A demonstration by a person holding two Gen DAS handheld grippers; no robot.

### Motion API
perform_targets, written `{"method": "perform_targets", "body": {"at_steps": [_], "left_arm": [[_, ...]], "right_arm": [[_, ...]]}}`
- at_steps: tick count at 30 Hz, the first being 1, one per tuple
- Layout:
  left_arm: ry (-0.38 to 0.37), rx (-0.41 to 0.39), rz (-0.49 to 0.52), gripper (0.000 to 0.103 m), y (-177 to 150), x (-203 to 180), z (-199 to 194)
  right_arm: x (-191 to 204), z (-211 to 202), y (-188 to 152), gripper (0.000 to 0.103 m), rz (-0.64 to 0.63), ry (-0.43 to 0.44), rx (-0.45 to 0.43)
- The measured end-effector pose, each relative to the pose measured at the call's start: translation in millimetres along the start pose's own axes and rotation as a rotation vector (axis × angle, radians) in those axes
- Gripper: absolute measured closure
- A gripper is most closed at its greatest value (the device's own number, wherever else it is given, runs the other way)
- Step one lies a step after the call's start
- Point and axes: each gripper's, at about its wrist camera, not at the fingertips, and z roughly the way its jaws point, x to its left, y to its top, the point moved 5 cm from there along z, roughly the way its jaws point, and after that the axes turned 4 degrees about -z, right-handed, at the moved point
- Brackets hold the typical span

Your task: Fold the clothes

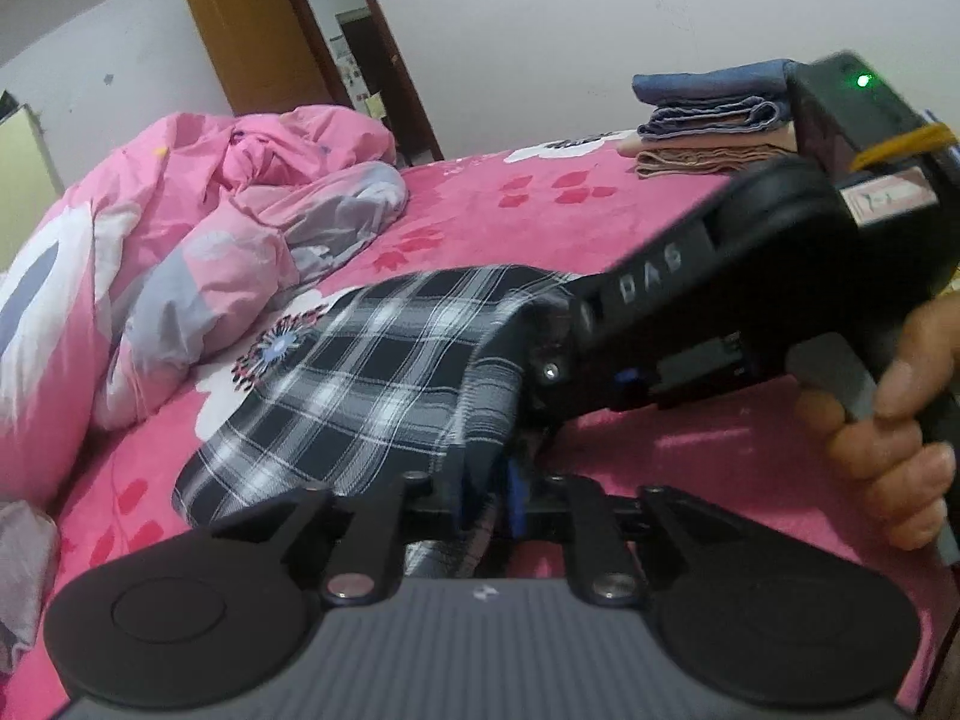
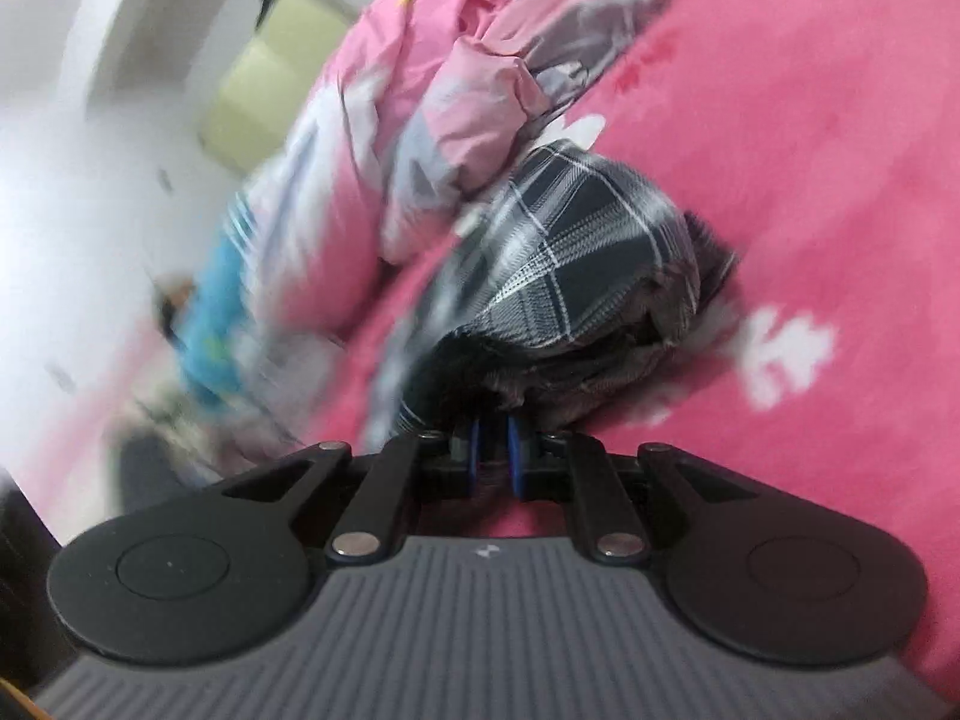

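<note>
A black-and-white plaid garment (image 1: 372, 372) lies partly lifted on the pink floral bedsheet (image 1: 528, 210). My left gripper (image 1: 489, 498) is shut on its near edge, and the cloth hangs between the blue pads. My right gripper (image 1: 543, 372), held by a hand (image 1: 894, 438), reaches in from the right and meets the garment's right edge. In the blurred right wrist view, the plaid garment (image 2: 576, 252) bunches up directly at my right gripper (image 2: 495, 450), whose blue pads stand close together on the cloth.
A crumpled pink and grey duvet (image 1: 240, 210) fills the left of the bed. A large pillow (image 1: 48, 330) lies beside it. A stack of folded clothes (image 1: 708, 120) sits at the back right. A brown door (image 1: 252, 30) stands open behind.
</note>
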Motion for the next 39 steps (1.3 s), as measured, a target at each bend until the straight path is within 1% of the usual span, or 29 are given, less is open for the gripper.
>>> {"method": "perform_targets", "body": {"at_steps": [1,3,4,7,9,12,14,16,19,21,27,29,30,31,33,34,37,39], "left_arm": [[-0.003,-0.006,0.003,0.07,1.0,-0.6,-0.4],[-0.003,-0.014,0.015,0.064,3.0,-3.0,0.1],[-0.001,-0.017,0.024,0.062,3.9,-4.7,1.0],[0.024,-0.009,0.049,0.062,5.6,-9.8,8.3],[0.022,0.004,0.034,0.062,5.8,-9.2,14.2],[0.018,0.016,-0.004,0.062,5.5,-4.9,19.2],[0.006,0.006,-0.031,0.062,7.2,-0.9,16.8],[-0.013,-0.01,-0.059,0.058,9.2,3.1,12.9],[-0.016,-0.013,-0.074,0.056,10.7,4.7,14.3],[-0.004,-0.013,-0.071,0.056,10.6,3.4,18.1],[0.031,-0.013,-0.064,0.056,10.1,-0.2,29.4],[0.042,-0.013,-0.061,0.057,9.9,-1.5,33.2],[0.048,-0.013,-0.06,0.061,9.9,-2.1,35.1],[0.056,-0.016,-0.064,0.065,10.2,-1.4,34.6],[0.073,-0.022,-0.071,0.07,10.9,0.0,33.6],[0.09,-0.032,-0.053,0.073,10.7,-1.6,31.8],[0.162,-0.064,0.028,0.076,10.6,-9.3,26.5],[0.188,-0.063,0.07,0.079,8.5,-15.8,27.0]], "right_arm": [[-2.7,-1.2,-0.1,0.094,0.046,0.035,-0.011],[-7.7,-4.2,-1.4,0.094,0.116,0.083,-0.028],[-10.0,-5.5,-2.4,0.094,0.144,0.098,-0.029],[-10.1,-12.9,-3.0,0.094,0.123,0.065,-0.022],[-9.3,-23.0,-1.8,0.093,0.102,0.045,-0.022],[-16.3,-44.7,3.9,0.091,0.121,0.018,-0.04],[-24.7,-58.3,10.0,0.087,0.16,0.002,-0.068],[-33.8,-70.1,16.9,0.068,0.21,-0.007,-0.101],[-39.6,-74.9,28.5,0.055,0.219,-0.019,-0.136],[-40.9,-67.3,33.9,0.051,0.209,-0.028,-0.122],[-40.7,-41.4,40.6,0.051,0.137,-0.081,-0.057],[-38.0,-38.3,43.0,0.058,0.107,-0.079,-0.051],[-35.8,-37.8,43.7,0.083,0.09,-0.078,-0.051],[-33.5,-37.6,44.3,0.097,0.071,-0.076,-0.052],[-27.9,-42.4,45.5,0.098,0.03,-0.076,-0.072],[-24.2,-45.6,46.0,0.099,0.006,-0.076,-0.081],[-13.7,-55.3,47.2,0.099,-0.054,-0.067,-0.102],[-12.5,-59.8,47.1,0.099,-0.088,-0.08,-0.107]]}}
